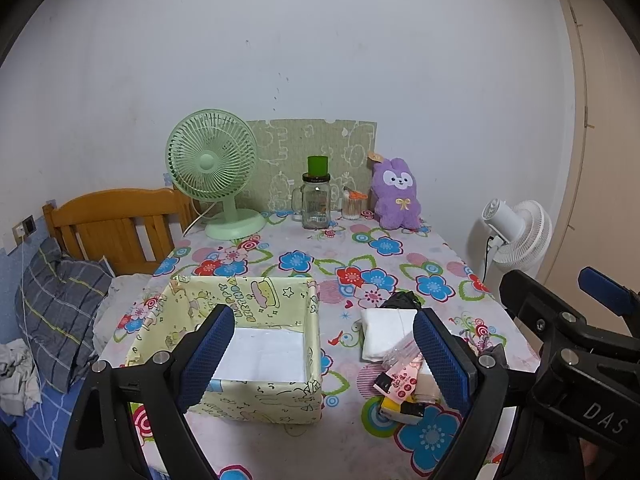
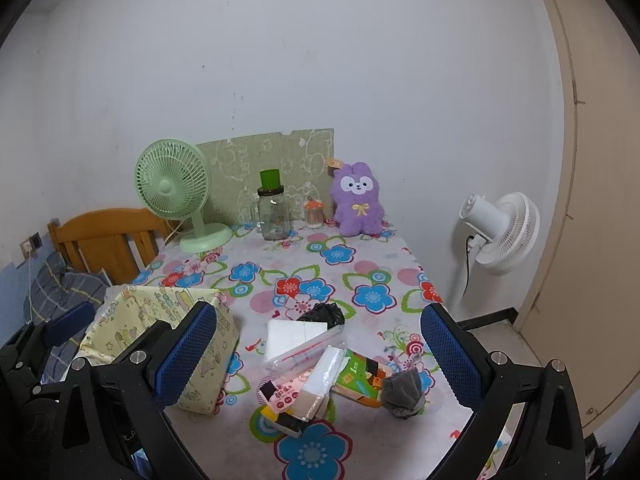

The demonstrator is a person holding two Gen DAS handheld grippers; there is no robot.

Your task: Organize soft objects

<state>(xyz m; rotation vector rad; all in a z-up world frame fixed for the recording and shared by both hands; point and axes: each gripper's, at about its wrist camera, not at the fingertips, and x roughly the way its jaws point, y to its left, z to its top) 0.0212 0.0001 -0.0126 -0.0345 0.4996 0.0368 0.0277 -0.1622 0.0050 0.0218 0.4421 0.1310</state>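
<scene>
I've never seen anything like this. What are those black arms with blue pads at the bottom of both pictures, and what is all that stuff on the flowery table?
There is no robot here: a person holds a pair of tongs in each hand, and a wide-angle camera on each looks forward between its blue pads. One picture comes from the left tongs, the other from the right tongs. Both stand open and hold nothing.

On the flowered tablecloth sits an open yellow fabric box with a white bottom. Beside it lies a small heap: a white folded pad, tissue packs, a black bag and a grey sock. At the far end stand a green fan, a glass jar and a purple plush rabbit. The soft things presumably belong in the box.
</scene>
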